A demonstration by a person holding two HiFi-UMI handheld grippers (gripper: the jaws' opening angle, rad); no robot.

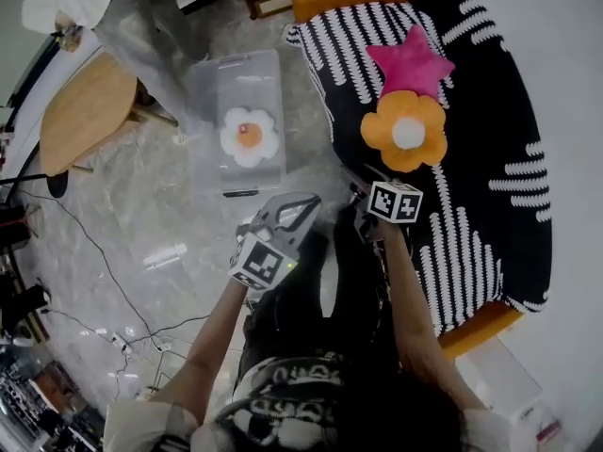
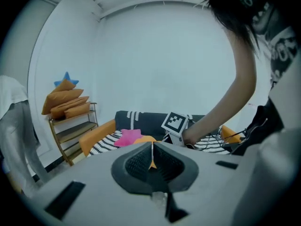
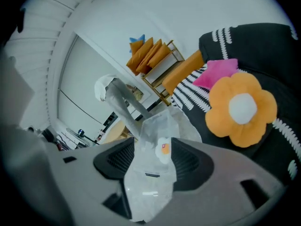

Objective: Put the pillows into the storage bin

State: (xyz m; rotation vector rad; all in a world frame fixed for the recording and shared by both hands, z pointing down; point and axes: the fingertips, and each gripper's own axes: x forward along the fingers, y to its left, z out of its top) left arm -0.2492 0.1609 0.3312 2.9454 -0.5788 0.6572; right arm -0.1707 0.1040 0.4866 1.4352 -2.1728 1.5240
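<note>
Nearest, the left gripper [image 2: 152,150] has its fingers pressed together on nothing. The right gripper [image 3: 153,157] has its fingers [image 3: 189,160] apart and empty, and only the distant bin shows through the gap. Just beyond the right gripper, on the striped sofa [image 1: 490,111], lies the orange flower pillow [image 1: 405,132]. It sits ahead and to the right of those open fingers, not between them, so the right hand is clearly the nearer one and would need to swing rightward onto it. The pillow is round, with no long axis to line up on. Touching its far edge is the pink star pillow [image 1: 410,61]. Farther left, on the floor [image 1: 141,215], the clear storage bin [image 1: 209,92] runs lengthways away from the person and holds one white flower pillow [image 1: 250,137].
</note>
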